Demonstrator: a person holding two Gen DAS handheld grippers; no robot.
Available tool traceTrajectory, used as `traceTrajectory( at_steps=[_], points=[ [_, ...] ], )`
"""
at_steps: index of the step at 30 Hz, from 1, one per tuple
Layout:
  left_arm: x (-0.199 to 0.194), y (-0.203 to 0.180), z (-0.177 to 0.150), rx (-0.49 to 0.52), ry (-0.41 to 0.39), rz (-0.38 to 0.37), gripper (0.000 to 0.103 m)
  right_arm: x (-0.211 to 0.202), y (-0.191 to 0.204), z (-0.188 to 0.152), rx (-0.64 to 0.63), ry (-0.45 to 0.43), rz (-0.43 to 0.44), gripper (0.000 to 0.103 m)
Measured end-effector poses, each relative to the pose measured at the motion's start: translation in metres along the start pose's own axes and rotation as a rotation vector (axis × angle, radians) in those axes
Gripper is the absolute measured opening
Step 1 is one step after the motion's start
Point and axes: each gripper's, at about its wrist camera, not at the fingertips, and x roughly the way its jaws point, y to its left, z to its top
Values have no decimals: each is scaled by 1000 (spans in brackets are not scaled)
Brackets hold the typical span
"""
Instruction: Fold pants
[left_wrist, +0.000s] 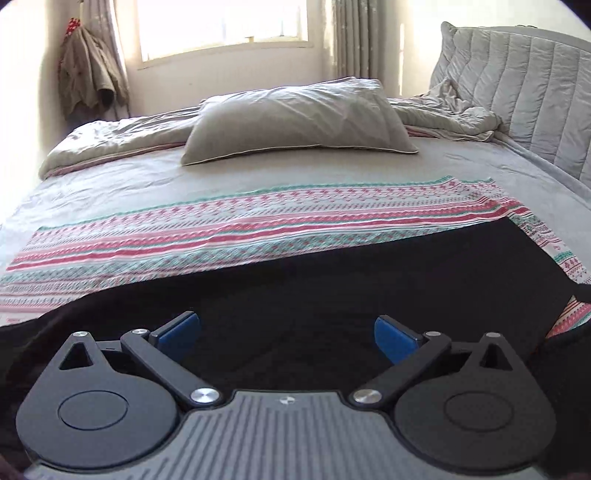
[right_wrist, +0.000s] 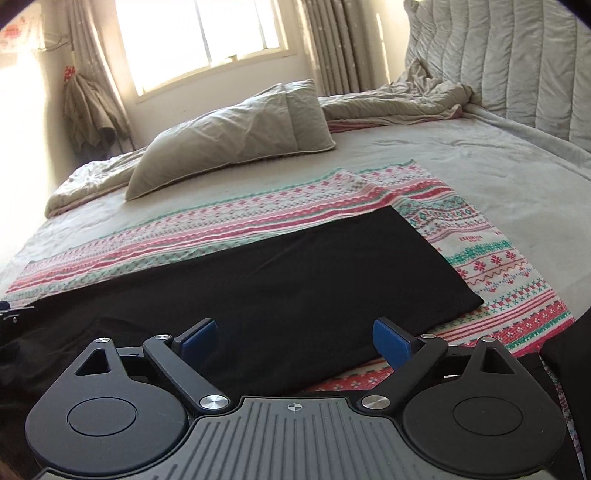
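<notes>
One black pants (right_wrist: 258, 280) on one blanket (right_wrist: 498, 266); both tongs (left_wrist: 287, 338) (right_wrist: 294, 341) spread, empty.

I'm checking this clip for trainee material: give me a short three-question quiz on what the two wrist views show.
1. True or false: the left tongs are clamped on the black pants.
2. What lies directly under the pants? A) bare grey sheet B) patterned cloth C) pillow
3. In the right wrist view, does anything sit between the pads of the right tongs?

Key:
1. False: their jaws stand wide apart, gripping nothing.
2. B.
3. No: the jaws are open above the pants.
</notes>
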Motion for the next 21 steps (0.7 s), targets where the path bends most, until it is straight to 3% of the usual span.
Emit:
traceTrajectory(
  at_steps=[8,21],
  points=[
    [-31,66,-36,-91,48,164,103,1,66,0,-98,37,133,95],
    [-25,135,-68,-274,7,242,103,51,180,-13,-347,119,315,96]
  ],
)
